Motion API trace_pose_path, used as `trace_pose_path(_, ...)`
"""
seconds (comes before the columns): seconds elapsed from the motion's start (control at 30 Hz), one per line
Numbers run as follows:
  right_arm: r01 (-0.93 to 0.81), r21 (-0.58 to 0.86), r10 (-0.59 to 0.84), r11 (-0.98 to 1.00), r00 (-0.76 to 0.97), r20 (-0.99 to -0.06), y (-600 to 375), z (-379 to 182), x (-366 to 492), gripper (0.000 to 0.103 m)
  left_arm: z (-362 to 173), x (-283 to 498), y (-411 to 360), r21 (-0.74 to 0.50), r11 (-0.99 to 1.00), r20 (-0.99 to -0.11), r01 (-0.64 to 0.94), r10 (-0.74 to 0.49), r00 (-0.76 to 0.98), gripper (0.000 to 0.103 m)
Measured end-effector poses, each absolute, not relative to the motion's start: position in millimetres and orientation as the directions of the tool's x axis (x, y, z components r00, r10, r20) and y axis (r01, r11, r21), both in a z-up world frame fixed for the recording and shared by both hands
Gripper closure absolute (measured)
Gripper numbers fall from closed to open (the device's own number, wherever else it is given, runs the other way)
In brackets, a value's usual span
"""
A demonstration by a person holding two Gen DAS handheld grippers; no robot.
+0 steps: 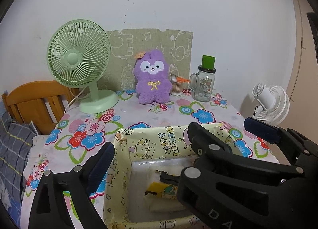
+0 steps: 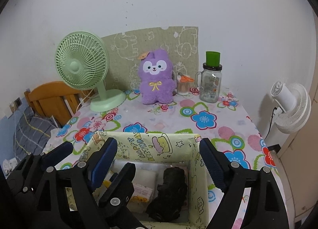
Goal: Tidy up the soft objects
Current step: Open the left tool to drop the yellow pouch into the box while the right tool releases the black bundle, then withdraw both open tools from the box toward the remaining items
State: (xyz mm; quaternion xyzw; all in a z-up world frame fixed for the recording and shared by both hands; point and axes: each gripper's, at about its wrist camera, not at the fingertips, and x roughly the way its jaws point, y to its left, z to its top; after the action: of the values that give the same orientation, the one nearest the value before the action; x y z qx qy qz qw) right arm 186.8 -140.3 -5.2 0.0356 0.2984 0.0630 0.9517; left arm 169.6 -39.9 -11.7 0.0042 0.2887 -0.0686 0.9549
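A purple plush toy (image 1: 152, 77) (image 2: 156, 78) stands upright at the back of the table against a patterned board. Near the front sits an open box (image 1: 159, 141) (image 2: 151, 145) wrapped in yellow birthday paper. A black fuzzy soft item (image 2: 169, 189) lies inside it beside white and yellow packets (image 2: 142, 187). My right gripper (image 2: 159, 153) hangs open over the box, nothing between its blue pads. My left gripper (image 1: 159, 151) is open too, over the box's left side. The right gripper's fingers (image 1: 200, 141) cross in front and hide its right finger.
A green desk fan (image 1: 79, 60) stands back left. A glass mug jar with a green lid (image 1: 204, 83) and a cup of cotton swabs (image 1: 176, 86) stand back right. Floral cloth covers the table (image 1: 139, 117). A wooden bed frame (image 1: 33, 99) is left, a white fan (image 1: 272, 105) right.
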Motion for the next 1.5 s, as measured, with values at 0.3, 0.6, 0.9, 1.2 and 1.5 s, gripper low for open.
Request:
trace_pose_path(0.3, -0.099, 0.098, 0.137, 0.990, 0.830, -0.541, -139.1, 5.0, 166.8, 0.013, -3.0, 151.5, -38.4, -0.031, 0.991, -0.528, 0.129, -0.126, 0.840, 0.007)
trace_pose_path(0.6, -0.097, 0.096, 0.133, 0.991, 0.842, -0.523, -139.0, 13.4, 148.3, 0.012, 4.0, 135.3, -38.5, -0.025, 0.992, -0.511, 0.120, -0.116, 0.852, 0.005)
trace_pose_path(0.9, -0.098, 0.090, 0.130, 0.991, 0.854, -0.504, -138.4, 19.6, 129.2, 0.007, 9.0, 119.3, -38.9, -0.027, 0.992, -0.493, 0.120, -0.117, 0.862, 0.004)
trace_pose_path(1.2, -0.092, 0.082, 0.120, 0.992, 0.866, -0.485, -140.5, 24.6, 107.6, 0.007, 12.7, 98.7, -40.4, -0.030, 0.992, -0.471, 0.124, -0.123, 0.873, 0.004)
trace_pose_path(1.5, -0.087, 0.081, 0.115, 0.993, 0.872, -0.475, -142.2, 25.0, 89.3, 0.006, 12.0, 81.0, -40.7, -0.030, 0.991, -0.464, 0.127, -0.126, 0.877, 0.003)
